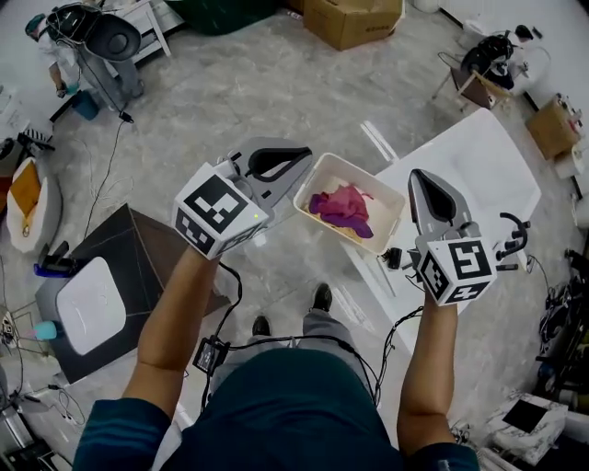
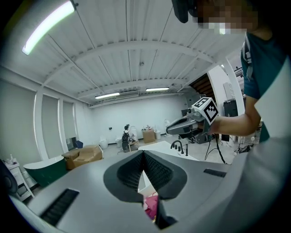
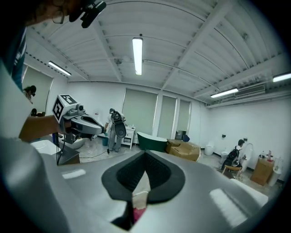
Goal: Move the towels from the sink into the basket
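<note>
A cream basket (image 1: 317, 175) stands on the floor between my two raised grippers, with pink and purple towels (image 1: 342, 208) lying in it. My left gripper (image 1: 297, 160) is held to the basket's left, shut and empty. To its right my right gripper (image 1: 417, 177) is also shut and empty, over the white sink counter (image 1: 479, 156) with its black faucet (image 1: 513, 235). The left gripper view has the closed jaws (image 2: 143, 155) with a bit of pink towel (image 2: 151, 205) below them. Under the closed jaws (image 3: 145, 157) of the right gripper view shows a slice of basket (image 3: 140, 200). The sink bowl is hidden.
A cardboard box (image 1: 354, 20) sits on the floor at the top. A dark mat with a white device (image 1: 90, 305) lies at the left. Cables hang by my legs. A green tub (image 3: 153, 141) and a seated person (image 3: 235, 157) are far across the room.
</note>
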Motion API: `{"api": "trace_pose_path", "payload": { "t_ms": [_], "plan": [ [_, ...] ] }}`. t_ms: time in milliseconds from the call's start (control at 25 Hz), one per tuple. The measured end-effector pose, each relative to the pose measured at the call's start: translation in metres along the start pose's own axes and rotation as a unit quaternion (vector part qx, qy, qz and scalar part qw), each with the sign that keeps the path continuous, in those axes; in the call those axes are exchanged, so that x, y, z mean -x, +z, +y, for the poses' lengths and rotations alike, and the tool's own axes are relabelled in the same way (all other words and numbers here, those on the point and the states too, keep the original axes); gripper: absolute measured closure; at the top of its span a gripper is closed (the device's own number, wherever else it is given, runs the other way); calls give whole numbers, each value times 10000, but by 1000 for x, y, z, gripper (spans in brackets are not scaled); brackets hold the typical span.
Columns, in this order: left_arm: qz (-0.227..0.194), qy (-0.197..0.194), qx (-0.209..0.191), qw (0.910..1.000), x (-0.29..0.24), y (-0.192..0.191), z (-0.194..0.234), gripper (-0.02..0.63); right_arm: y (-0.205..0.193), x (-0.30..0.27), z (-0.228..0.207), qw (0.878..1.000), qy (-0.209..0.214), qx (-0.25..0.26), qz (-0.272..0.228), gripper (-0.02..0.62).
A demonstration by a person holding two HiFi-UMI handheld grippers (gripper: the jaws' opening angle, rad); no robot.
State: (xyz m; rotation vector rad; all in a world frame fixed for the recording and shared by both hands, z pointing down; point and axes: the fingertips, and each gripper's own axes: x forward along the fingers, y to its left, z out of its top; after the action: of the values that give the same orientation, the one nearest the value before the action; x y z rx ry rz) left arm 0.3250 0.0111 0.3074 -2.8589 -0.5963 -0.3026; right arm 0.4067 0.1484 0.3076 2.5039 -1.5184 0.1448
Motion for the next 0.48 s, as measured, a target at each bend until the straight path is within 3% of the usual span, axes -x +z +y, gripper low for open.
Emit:
{"api": "trace_pose_path", "payload": {
  "t_ms": [480],
  "plan": [
    [-271, 486, -253, 9981, 116, 22, -1, 600, 65, 25, 90, 9976, 324, 516, -334, 588]
  ]
}}
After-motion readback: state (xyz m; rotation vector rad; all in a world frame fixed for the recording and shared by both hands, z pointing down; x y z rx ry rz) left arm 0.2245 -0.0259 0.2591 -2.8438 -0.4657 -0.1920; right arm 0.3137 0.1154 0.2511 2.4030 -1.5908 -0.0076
